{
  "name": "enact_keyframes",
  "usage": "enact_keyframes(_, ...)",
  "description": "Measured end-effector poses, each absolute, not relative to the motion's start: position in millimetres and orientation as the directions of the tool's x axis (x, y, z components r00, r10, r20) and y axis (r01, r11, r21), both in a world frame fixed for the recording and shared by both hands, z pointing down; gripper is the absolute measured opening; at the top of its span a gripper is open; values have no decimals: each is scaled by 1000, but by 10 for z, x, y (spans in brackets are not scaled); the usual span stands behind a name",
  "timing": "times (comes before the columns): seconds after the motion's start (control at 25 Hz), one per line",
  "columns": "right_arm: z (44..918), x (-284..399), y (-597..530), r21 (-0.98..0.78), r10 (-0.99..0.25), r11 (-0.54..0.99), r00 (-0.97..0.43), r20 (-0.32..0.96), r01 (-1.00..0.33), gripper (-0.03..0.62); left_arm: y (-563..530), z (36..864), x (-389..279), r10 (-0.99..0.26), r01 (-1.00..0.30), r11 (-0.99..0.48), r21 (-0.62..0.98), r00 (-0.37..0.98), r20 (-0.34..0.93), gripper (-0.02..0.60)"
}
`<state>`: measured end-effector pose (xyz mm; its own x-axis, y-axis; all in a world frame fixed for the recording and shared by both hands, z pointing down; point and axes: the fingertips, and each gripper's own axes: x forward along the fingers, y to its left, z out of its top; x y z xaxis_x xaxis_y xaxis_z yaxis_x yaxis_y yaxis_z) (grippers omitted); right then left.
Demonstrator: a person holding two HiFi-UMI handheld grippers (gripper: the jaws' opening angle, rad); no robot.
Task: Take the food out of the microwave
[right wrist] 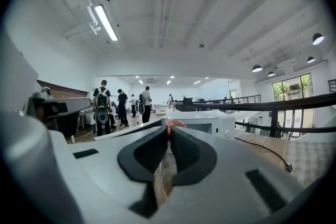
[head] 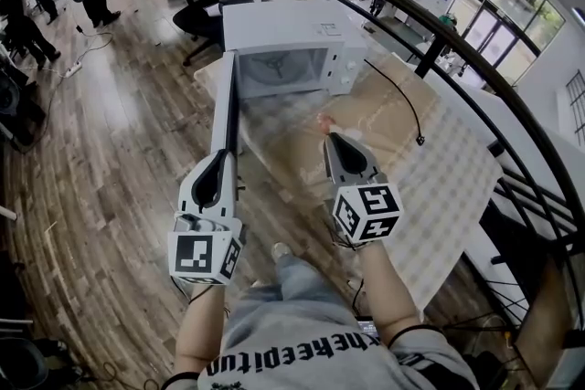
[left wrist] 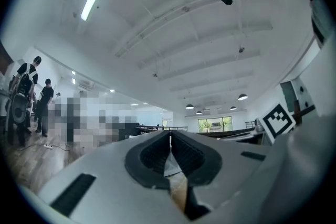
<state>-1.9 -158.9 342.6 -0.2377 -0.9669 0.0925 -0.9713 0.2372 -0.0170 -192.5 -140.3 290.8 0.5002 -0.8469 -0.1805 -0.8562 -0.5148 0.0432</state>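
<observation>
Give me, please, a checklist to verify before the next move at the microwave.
1. Door of microwave open: ok.
2. No food visible in the cavity: ok.
3. Right gripper shut on orange-red item: ok.
4. Left gripper shut, nothing in it: ok.
5. Bare table space for setting the item down: ok.
6. Grip firm enough to carry: cannot tell.

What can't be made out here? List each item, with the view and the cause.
- Reddish thing pinched at the right gripper's tip: the jaws cover most of it in the right gripper view, and it is tiny in the head view. What it is, unclear.
- Microwave cavity: too small in the head view to tell whether anything is inside.
- Left gripper, shut: its view shows mostly ceiling; its own body blocks everything below.
</observation>
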Motion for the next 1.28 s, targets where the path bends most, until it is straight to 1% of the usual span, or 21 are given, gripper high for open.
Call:
enact_keyframes(0.96,3190,-65,-1138,12,-979,206,-206,3,-978,23,-1273,2954,-2099,-850,-861,-507,32,494,-181,11)
enact_keyframes(1.12,3154,-78,-1124,12,-979,205,-205,-12,-979,23,-1262,2895,-2121,-860,-867,-496,43,484,-160,11)
enact_keyframes(1.28,3109,-100,-1093,19,-979,205,-205,-21,-979,23,-1252,2947,-2140,-850,-862,-507,31,493,-184,11)
